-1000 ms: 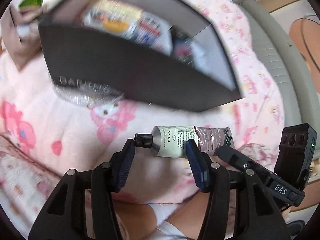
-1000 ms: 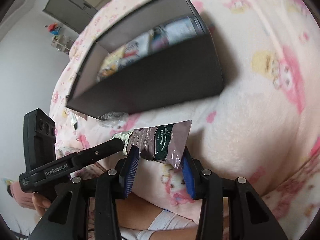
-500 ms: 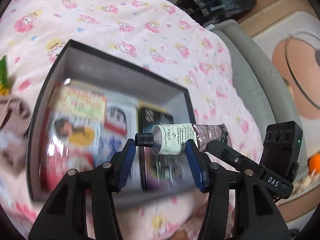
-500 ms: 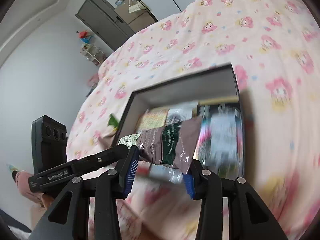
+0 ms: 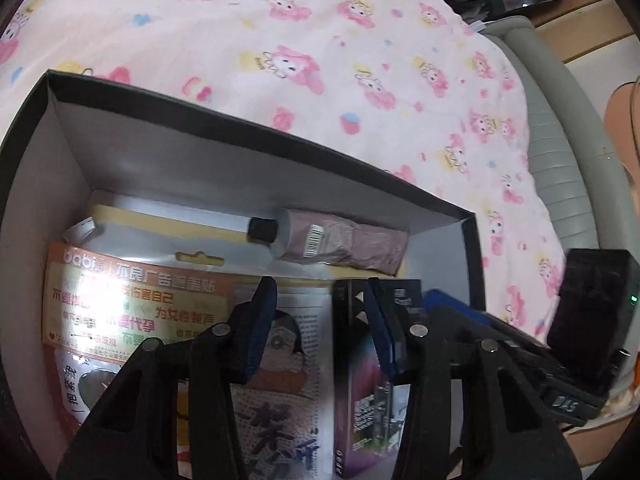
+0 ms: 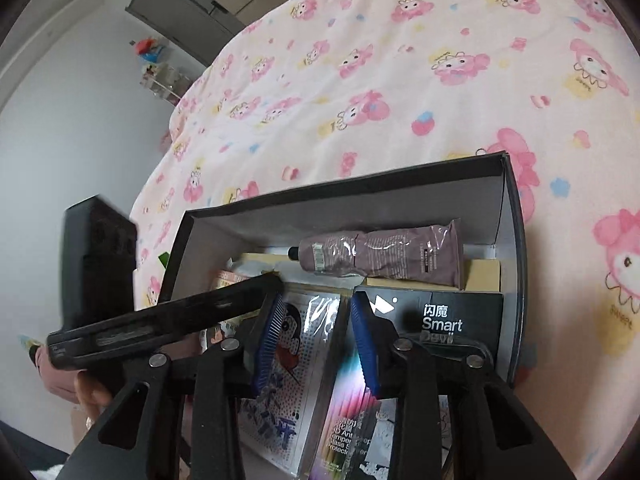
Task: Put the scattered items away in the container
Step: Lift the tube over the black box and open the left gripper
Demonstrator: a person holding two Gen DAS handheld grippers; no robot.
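A black pack in the box says "Smart" in white letters, a shiny packet beside it says "babi" at the top, and the side of the right gripper, seen from the left camera, says "DAS". The left gripper and the right gripper are both partly open and closing with nothing between their blue pads, and they hang over the packs. The mauve tube with a black cap lies inside the box by its far wall, and the box sits on a pink blanket with bunny pictures.
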